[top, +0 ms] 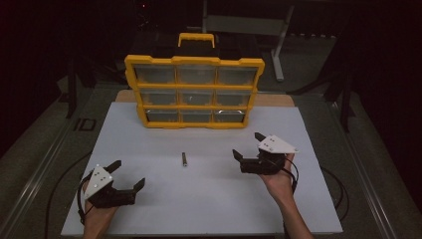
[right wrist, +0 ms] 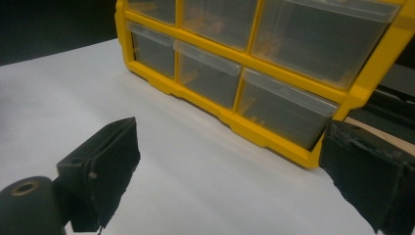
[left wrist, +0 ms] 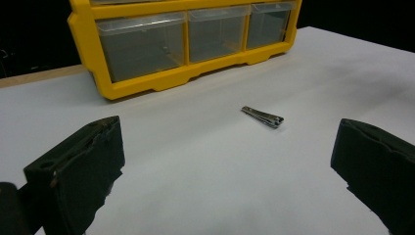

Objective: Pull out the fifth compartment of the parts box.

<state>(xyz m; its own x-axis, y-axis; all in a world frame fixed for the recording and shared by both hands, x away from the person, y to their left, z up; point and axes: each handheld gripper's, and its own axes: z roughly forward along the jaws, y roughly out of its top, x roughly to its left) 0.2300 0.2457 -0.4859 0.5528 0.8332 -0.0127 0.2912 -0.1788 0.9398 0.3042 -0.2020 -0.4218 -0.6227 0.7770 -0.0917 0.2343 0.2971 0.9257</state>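
white board (top: 149,209) covers most of the high view, resting on a darker table. yellow drawer cabinet (top: 194,62) stands upright at upper centre of that frame, three rows of three clear drawers, all looking pushed in; whether anything is inside is too dim to tell.

left gripper (top: 128,174) sits at lower left of the high view, jaws spread wide, nothing between them. right gripper (top: 248,145) at centre right, jaws also wide apart and empty, aimed at the cabinet's lower drawers (right wrist: 284,105) in the right gripper view.

nail clipper (top: 184,159) lies flat on the board at frame centre, between the two grippers and well apart from both, near the cabinet's foot but not touching. in the left gripper view it's at centre right (left wrist: 263,117), lying at a slant between the two jaws' lines of sight.

my read: step in hand is the pick, and the left gripper is the one lined up for it.
- thing is thin and flat on a hard surface, so come in low, jaw tips nearly grazing the board.
- turn the wrist so the jaws straddle the narrow width, not the length.
- close slowly; slick metal could skid or flip if one jaw touches first.
- keep the right gripper free for a drawer pull, likely bottom row.
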